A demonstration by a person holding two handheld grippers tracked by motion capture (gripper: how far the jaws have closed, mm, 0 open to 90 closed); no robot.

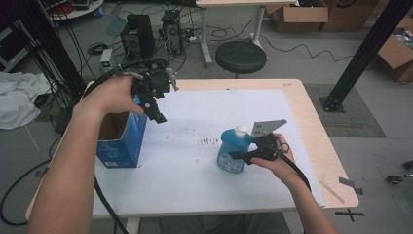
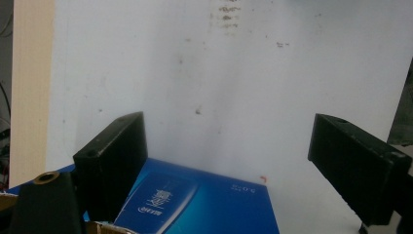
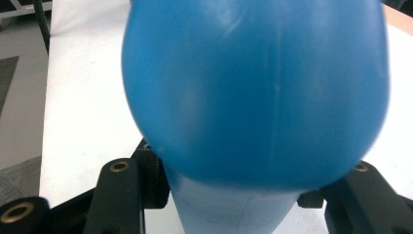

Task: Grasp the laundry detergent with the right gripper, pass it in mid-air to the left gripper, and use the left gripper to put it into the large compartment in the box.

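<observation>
High view: your right gripper [image 1: 243,155] is clamped on the bottle [image 1: 233,151], mid-table. Left gripper [image 1: 155,105], over the box [image 1: 119,141], is empty.
Left gripper view: jaws wide apart.
Right gripper view: grip's low on the bottle [image 3: 253,87], so it could tip if you jerk.

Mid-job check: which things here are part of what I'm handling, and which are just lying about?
In play:
- blue bottle, clamped in the right gripper
- open blue box, under the open left gripper

Lying about:
- black stool
- cardboard boxes on the floor
- white cloth
</observation>
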